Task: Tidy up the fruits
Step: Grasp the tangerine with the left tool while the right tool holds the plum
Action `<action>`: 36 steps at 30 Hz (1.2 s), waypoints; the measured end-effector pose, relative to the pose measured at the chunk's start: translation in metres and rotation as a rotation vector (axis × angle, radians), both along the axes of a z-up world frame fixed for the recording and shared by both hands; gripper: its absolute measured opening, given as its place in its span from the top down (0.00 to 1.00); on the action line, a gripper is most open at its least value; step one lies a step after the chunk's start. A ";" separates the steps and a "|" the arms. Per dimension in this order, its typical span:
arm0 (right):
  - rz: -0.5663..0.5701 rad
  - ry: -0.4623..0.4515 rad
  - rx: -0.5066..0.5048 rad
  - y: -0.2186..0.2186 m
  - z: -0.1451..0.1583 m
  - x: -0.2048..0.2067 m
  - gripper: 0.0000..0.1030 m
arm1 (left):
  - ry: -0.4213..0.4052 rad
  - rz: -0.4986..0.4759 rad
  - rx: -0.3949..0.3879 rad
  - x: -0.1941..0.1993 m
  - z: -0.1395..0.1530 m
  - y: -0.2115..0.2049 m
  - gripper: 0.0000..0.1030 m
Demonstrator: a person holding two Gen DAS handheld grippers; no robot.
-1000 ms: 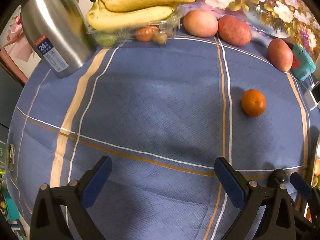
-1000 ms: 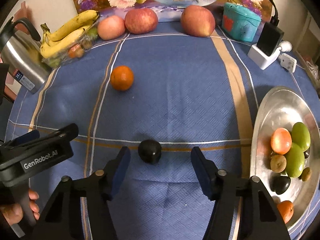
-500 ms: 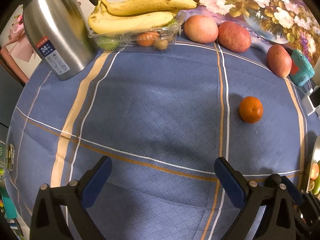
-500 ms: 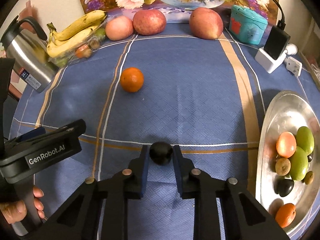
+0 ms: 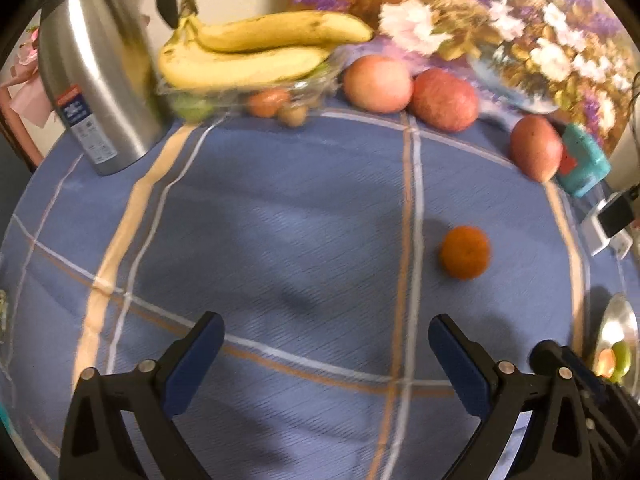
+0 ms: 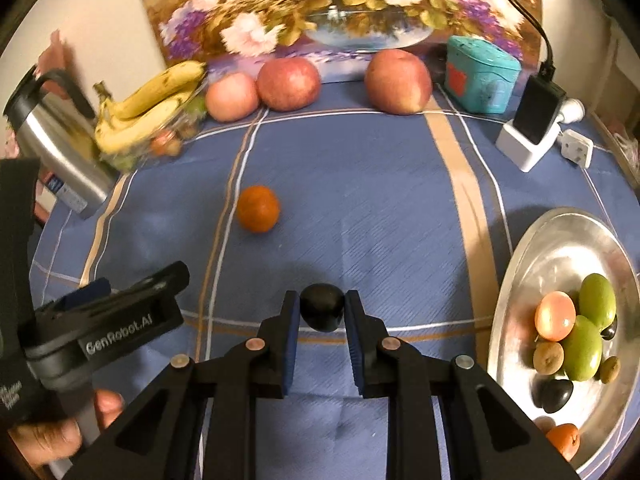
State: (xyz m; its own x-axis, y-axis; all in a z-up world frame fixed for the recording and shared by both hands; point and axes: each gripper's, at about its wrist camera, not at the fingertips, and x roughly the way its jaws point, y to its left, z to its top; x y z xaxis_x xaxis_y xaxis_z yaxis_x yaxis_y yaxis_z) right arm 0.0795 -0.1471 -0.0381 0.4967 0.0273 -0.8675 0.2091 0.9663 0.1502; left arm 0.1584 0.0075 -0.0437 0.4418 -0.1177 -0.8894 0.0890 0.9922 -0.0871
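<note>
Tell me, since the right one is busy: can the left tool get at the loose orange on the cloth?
Probably yes. The left tool is open and empty, and only bare blue tablecloth lies between it and the orange, just ahead to its right.

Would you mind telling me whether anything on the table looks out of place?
One orange sits alone mid-cloth, apart from the fruit gathered in the metal tray. The right gripper has closed on a dark fruit. Nothing looks spilled or damaged.

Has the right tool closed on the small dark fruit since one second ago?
Yes. The right tool was open around the dark fruit near the white-and-tan stripe; now both fingers press its sides, over that same stripe.
</note>
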 end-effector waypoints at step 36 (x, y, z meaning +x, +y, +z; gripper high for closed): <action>-0.054 -0.090 -0.008 -0.042 0.001 0.033 0.77 | -0.011 -0.129 -0.184 0.039 -0.019 -0.062 0.46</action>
State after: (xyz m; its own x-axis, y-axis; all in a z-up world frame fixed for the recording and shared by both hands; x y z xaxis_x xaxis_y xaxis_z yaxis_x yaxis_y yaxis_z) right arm 0.1124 -0.1891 -0.0374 0.5735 -0.0083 -0.8192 0.2472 0.9551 0.1633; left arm 0.1978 -0.0545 -0.0624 0.4224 -0.3336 -0.8428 0.2164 0.9400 -0.2637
